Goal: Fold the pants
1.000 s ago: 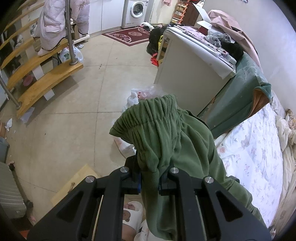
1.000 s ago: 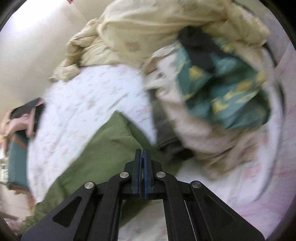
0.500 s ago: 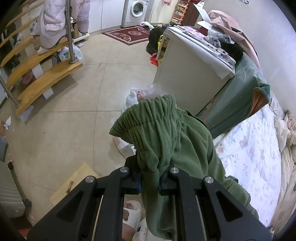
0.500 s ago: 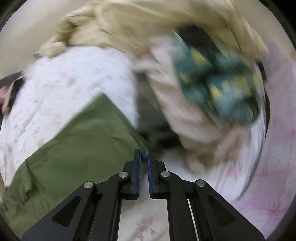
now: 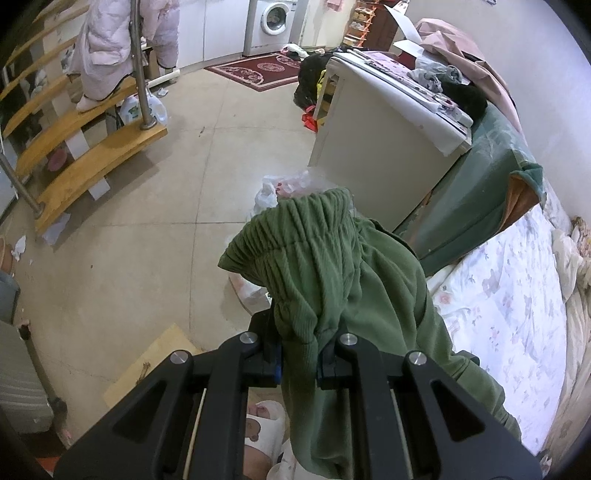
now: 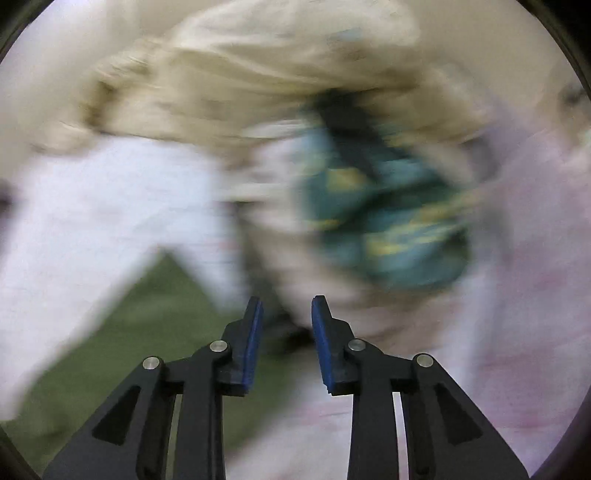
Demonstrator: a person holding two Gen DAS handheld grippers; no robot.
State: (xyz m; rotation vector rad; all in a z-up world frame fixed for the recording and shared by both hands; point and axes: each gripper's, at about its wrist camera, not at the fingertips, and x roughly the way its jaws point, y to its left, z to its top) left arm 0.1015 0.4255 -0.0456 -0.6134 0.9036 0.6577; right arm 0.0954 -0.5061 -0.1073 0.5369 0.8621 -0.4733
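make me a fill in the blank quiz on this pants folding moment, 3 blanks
1. The left gripper is shut on the ribbed ____ of the green pants.
2. The right gripper is ____, with nothing between its blue pads.
3. On the rug by the far wall stands a white ____ machine.

Missing words: waistband; open; washing

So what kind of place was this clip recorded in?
Most likely a lived-in home, a combined bedroom and laundry area. A bed with a floral sheet is at the right, a washing machine stands against the far wall, and a wooden staircase rises at the left.
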